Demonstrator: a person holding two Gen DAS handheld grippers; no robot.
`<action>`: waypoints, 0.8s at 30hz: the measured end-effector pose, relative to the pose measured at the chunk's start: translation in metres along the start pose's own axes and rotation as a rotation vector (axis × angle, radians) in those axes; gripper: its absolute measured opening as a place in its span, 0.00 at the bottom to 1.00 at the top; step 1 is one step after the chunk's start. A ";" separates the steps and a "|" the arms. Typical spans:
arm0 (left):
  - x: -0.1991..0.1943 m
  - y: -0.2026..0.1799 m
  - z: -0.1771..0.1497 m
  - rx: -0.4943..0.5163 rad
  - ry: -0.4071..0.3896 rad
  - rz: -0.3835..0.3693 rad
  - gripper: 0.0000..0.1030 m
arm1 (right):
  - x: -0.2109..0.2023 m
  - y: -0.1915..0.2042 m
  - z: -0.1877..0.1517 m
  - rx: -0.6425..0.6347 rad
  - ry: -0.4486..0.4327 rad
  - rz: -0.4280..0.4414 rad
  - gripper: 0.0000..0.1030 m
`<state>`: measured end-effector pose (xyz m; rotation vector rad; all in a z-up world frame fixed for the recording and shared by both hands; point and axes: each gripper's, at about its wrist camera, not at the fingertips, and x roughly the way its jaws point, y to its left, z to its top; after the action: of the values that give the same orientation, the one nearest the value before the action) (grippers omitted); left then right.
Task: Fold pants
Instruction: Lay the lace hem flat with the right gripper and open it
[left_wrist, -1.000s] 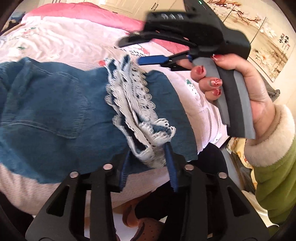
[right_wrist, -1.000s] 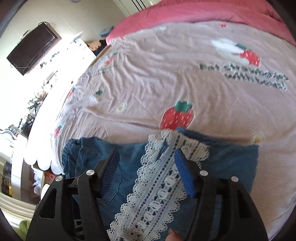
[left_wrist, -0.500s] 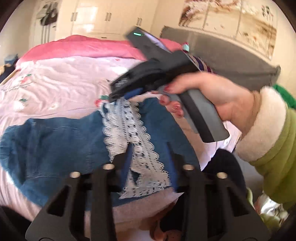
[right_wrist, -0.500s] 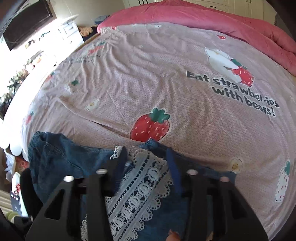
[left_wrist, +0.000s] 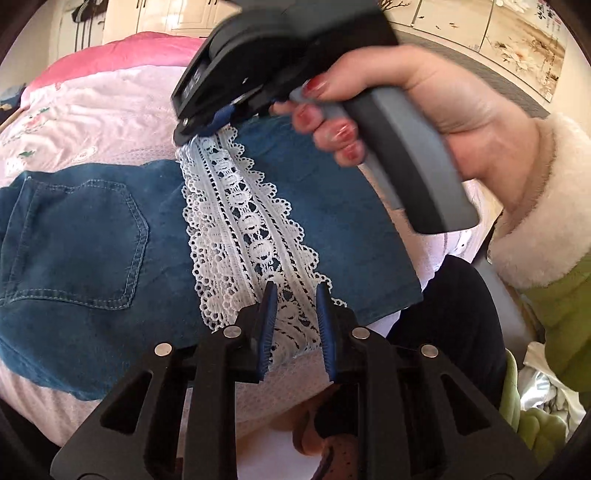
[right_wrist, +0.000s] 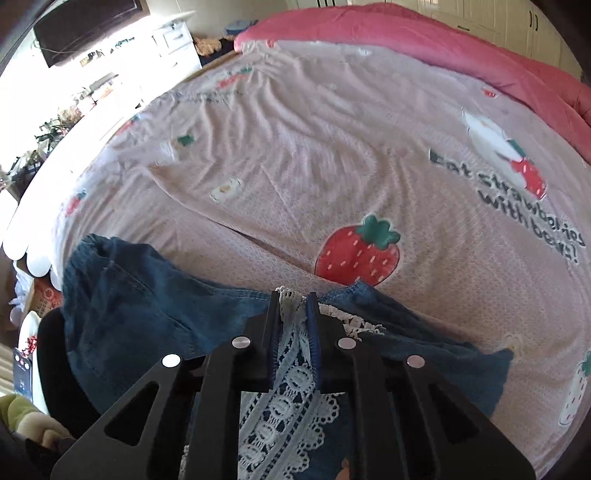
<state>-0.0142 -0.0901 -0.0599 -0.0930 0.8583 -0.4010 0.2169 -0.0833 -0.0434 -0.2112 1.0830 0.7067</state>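
Observation:
Blue denim pants (left_wrist: 92, 236) with a white lace hem strip (left_wrist: 243, 221) lie folded on the pink bed. My left gripper (left_wrist: 293, 291) is closed narrowly on the near end of the lace strip. My right gripper (right_wrist: 291, 299) is shut on the far end of the lace (right_wrist: 288, 354), and it also shows in the left wrist view (left_wrist: 207, 125), held by a hand. The denim (right_wrist: 147, 306) spreads to the left with a back pocket (left_wrist: 79, 243) facing up.
The pink strawberry-print bedsheet (right_wrist: 332, 166) stretches far beyond the pants. A rolled pink duvet (right_wrist: 443, 48) lies at the head. The bed's edge is near me, with clothes and a floor below (left_wrist: 535, 424). A dresser and TV (right_wrist: 92, 29) stand left.
Both grippers went from open around the lace strip to closed on its two ends. The lace now lies straight and taut between them.

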 end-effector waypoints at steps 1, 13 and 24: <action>0.001 0.000 0.000 0.000 0.000 0.000 0.14 | 0.003 -0.002 0.000 0.009 0.004 0.003 0.20; 0.000 0.005 0.006 -0.024 0.001 -0.020 0.14 | -0.065 -0.009 -0.029 -0.005 -0.093 0.065 0.42; -0.003 0.007 0.005 -0.030 -0.006 -0.021 0.14 | -0.009 -0.005 -0.053 -0.025 0.053 -0.012 0.47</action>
<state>-0.0101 -0.0827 -0.0558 -0.1309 0.8586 -0.4072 0.1783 -0.1166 -0.0613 -0.2593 1.1228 0.7077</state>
